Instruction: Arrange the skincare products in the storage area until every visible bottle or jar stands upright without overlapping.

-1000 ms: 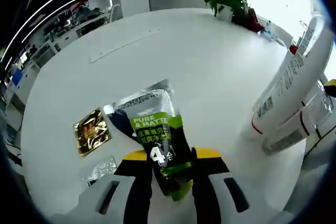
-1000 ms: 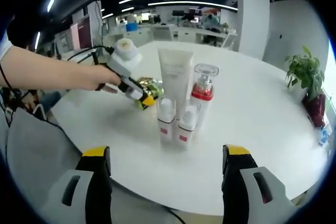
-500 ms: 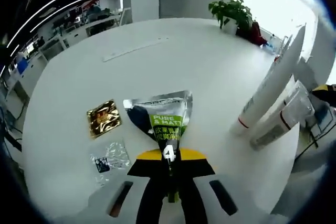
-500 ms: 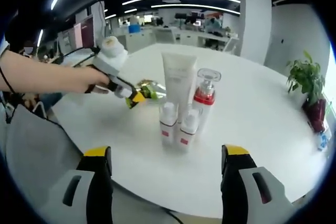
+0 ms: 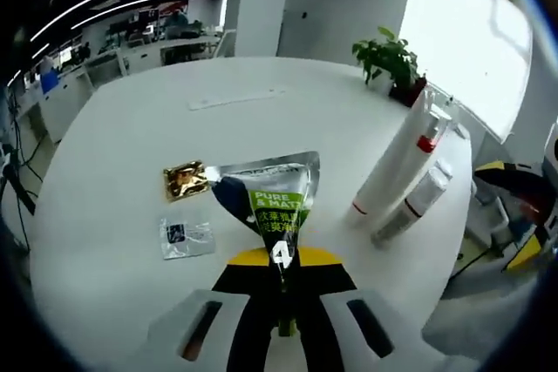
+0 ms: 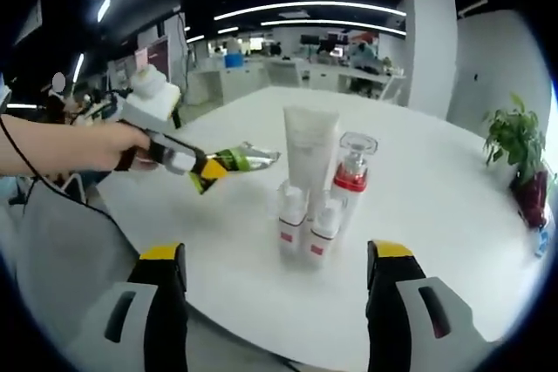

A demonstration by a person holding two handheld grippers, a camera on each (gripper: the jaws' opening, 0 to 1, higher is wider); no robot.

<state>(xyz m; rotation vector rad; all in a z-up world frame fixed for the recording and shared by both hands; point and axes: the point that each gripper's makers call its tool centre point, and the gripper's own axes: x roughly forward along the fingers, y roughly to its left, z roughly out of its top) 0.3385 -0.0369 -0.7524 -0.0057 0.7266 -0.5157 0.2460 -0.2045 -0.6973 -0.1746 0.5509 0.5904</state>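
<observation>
Your left claw (image 5: pixel 281 280) is clamped on the lower end of a green and silver sachet (image 5: pixel 271 202), printed PURE & MATTE, and holds it off the white round worktop (image 5: pixel 288 119); in the right gripper view that same sachet (image 6: pixel 235 160) sticks out level from the claw tip, left of the tall white tube (image 6: pixel 311 150)

Your right claw (image 6: pixel 273 298) stands wide, jaws well apart, nothing between them, hanging over the near edge of the worktop in front of the tube

Around the tall white tube, which stands upright on its cap: a clear pump bottle with a red collar (image 6: pixel 351 179) just beside it on the right, upright; two small white bottles with red labels (image 6: pixel 306 223) just in front of it, upright, side by side, touching or nearly so

In the left gripper view the tube (image 5: pixel 392 167) and its neighbours stand to the right of the held sachet. Left of the tube group, lying flat on the worktop: a gold foil sachet (image 5: pixel 185 179) and a clear sachet (image 5: pixel 186 236)

A potted plant (image 5: pixel 388 57) sits at the far edge of the worktop beyond the tube
</observation>
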